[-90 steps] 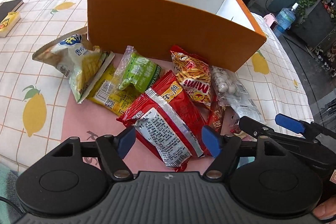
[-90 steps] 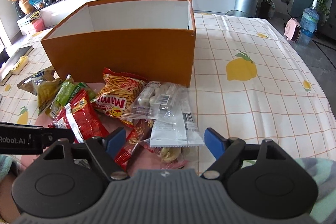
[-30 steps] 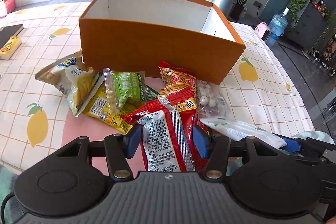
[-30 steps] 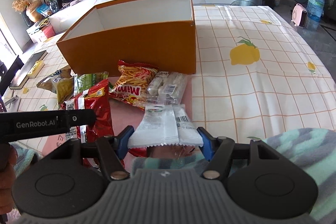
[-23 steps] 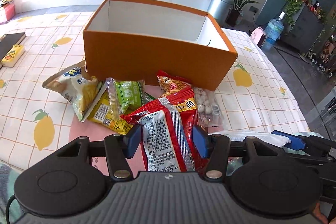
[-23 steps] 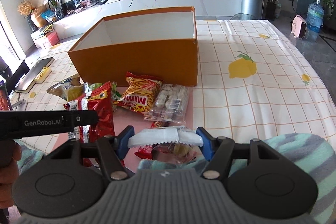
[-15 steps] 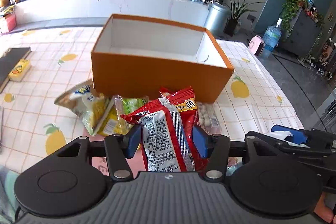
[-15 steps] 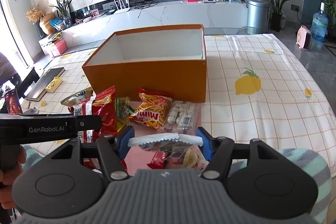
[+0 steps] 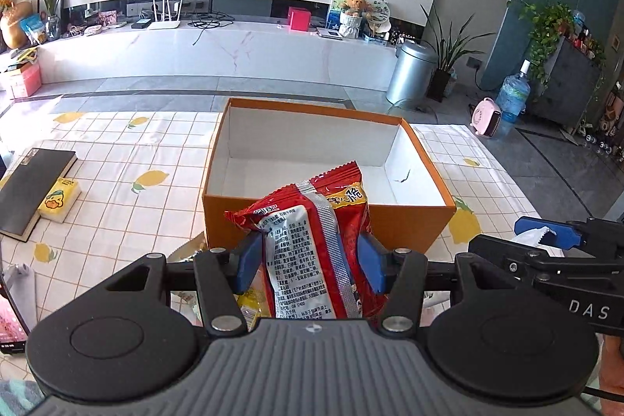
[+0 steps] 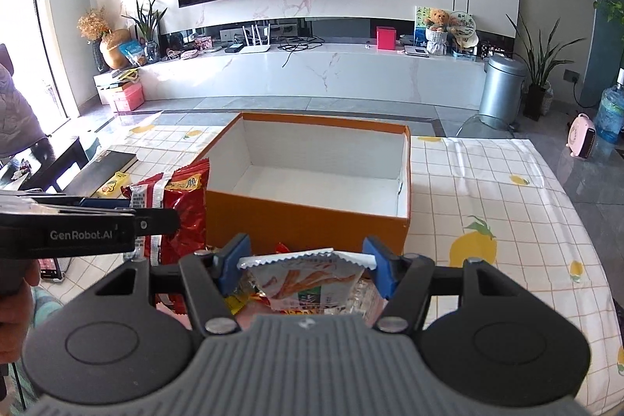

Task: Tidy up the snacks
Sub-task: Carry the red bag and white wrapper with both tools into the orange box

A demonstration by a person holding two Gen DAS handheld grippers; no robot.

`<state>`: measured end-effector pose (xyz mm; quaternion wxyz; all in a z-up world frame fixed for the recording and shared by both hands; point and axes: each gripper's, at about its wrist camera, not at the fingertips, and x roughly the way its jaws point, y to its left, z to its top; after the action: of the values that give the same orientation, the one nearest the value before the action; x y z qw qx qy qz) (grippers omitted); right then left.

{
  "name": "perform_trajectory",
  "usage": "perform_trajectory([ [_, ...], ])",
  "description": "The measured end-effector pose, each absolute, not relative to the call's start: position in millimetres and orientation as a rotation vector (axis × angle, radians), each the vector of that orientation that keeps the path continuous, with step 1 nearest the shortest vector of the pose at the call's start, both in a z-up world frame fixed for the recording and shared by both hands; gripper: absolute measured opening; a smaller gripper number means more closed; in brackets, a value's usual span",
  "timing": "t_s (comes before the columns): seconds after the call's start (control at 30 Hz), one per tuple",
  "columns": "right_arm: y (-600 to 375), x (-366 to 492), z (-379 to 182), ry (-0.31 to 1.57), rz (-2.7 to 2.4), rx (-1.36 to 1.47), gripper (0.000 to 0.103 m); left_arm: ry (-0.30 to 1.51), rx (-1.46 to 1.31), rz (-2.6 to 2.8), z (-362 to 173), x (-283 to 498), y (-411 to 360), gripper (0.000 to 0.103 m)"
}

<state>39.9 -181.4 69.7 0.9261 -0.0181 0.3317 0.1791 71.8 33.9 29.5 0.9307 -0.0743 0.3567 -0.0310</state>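
Observation:
My left gripper point(image 9: 308, 266) is shut on a red snack bag point(image 9: 312, 244) and holds it upright, raised in front of the near wall of the empty orange box point(image 9: 327, 221). My right gripper point(image 10: 308, 266) is shut on a white snack packet point(image 10: 304, 279), also raised before the box point(image 10: 312, 217). The red bag point(image 10: 183, 205) and the left gripper show at the left of the right wrist view. Other snacks lie mostly hidden below both grippers.
A black book point(image 9: 31, 190) and a yellow pack point(image 9: 58, 201) lie on the lemon-print tablecloth point(image 9: 136, 205) at the left. The right gripper's arm point(image 9: 546, 260) crosses the right side of the left wrist view. A phone point(image 9: 11, 318) lies at the near left.
Both grippers have risen with their snacks, so the box is seen from higher and its white inside shows. The snack pile has dropped out of sight under the grippers.

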Motion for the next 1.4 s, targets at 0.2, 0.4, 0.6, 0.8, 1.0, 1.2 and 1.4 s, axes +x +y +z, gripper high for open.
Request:
perform_trajectory([
  [0.2, -169.1, 74.4, 81.4, 0.661, 0.368, -0.046, 0.061, 0.709, -0.138, -0.059, 36.7, 92.7, 41.9, 0.061],
  [0.4, -151.6, 116.2, 94.1, 0.624, 0.381, -0.053, 0.061, 0.681, -0.104, -0.042, 47.3, 124.5, 46.7, 0.061],
  [0.6, -137.2, 162.3, 103.9, 0.576, 0.354, -0.039, 0.061, 0.663, -0.088, -0.025, 53.1, 159.4, 48.7, 0.061],
  [0.8, -122.1, 209.4, 85.7, 0.616, 0.293, -0.038, 0.061, 0.696, -0.085, -0.016, 40.4, 199.1, 49.5, 0.061],
  [1.0, -111.7, 246.6, 40.6, 0.734, 0.269, -0.022, 0.061, 0.771, -0.018, -0.003, 9.2, 236.4, 44.2, 0.061],
  [1.2, -102.5, 267.4, 4.1, 0.788, 0.239, -0.018, 0.061, 0.869, 0.032, 0.015, -21.9, 262.6, 46.2, 0.061],
  [1.4, -106.0, 267.6, -17.3, 0.864, 0.236, -0.054, 0.062, 0.946, 0.081, -0.001, -42.1, 264.5, 45.1, 0.062],
])
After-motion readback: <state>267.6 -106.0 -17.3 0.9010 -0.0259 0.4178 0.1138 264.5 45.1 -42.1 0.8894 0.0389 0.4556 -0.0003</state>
